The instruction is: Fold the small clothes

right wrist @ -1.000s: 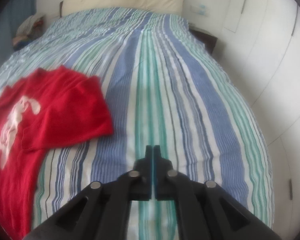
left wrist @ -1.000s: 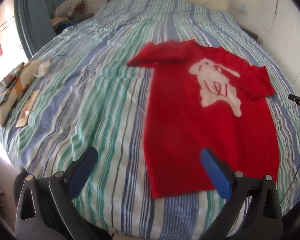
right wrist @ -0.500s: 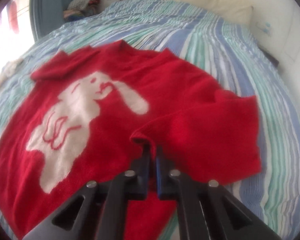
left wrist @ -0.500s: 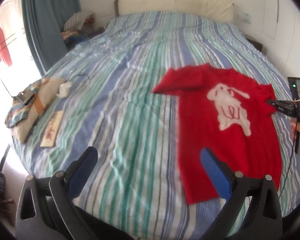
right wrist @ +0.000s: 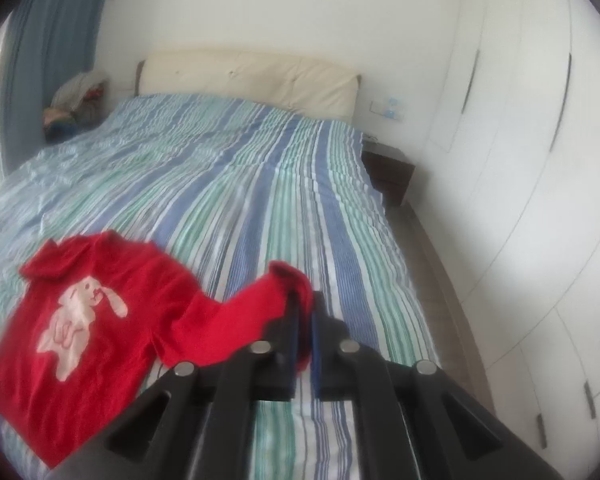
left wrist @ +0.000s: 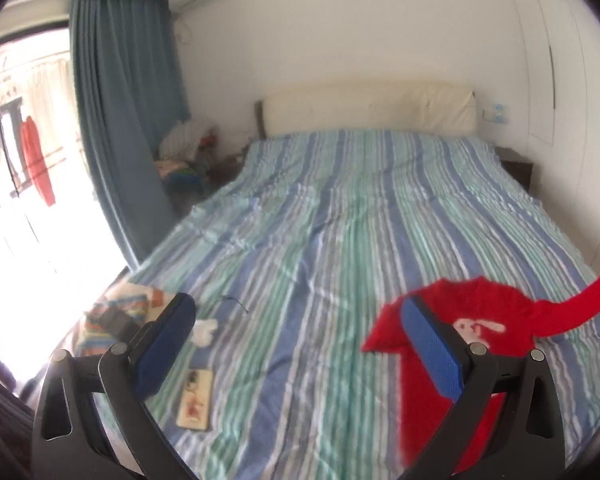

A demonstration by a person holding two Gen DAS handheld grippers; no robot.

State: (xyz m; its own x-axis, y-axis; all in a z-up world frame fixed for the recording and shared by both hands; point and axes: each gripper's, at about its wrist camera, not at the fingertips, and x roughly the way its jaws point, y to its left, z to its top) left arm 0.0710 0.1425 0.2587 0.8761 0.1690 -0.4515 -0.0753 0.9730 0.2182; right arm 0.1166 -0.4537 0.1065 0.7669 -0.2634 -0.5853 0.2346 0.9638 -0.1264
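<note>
A small red sweater point(right wrist: 80, 320) with a white rabbit on its front lies on the striped bed point(right wrist: 228, 184); it also shows in the left wrist view point(left wrist: 460, 320). My right gripper point(right wrist: 303, 332) is shut on the end of the sweater's right sleeve point(right wrist: 252, 308) and holds it lifted off the bed. In the left wrist view that sleeve point(left wrist: 580, 300) stretches up toward the right edge. My left gripper point(left wrist: 296, 344) is open and empty, raised above the bed to the left of the sweater.
A patterned cloth pile point(left wrist: 112, 316), a white wad point(left wrist: 204, 330) and a flat card point(left wrist: 196, 400) lie at the bed's left edge. A cream headboard point(left wrist: 368, 108) stands at the back. White wardrobe doors point(right wrist: 540, 160) line the right side.
My right gripper closed on the right sleeve and lifted it up and to the right. My left gripper rose and tilted up, so the sweater now sits lower right in its view.
</note>
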